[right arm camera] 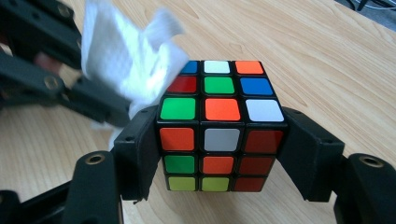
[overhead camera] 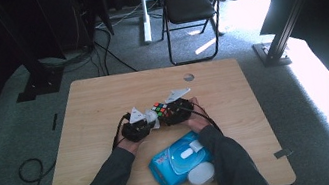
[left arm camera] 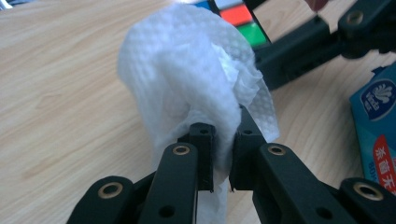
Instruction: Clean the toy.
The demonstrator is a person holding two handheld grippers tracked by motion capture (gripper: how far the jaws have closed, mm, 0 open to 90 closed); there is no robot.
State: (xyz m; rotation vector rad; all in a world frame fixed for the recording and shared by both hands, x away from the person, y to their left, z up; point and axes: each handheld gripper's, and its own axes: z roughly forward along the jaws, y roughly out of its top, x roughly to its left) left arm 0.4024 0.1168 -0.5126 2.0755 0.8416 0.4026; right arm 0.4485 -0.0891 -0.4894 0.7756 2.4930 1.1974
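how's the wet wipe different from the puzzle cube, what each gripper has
The wet wipe is plain white, soft and crumpled; the puzzle cube is rigid, square-edged, with mixed coloured stickers on black. The left gripper pinches the wipe with jaws nearly together; the right gripper clamps the cube with jaws spread across its sides. Both are held over the wooden table, close together.
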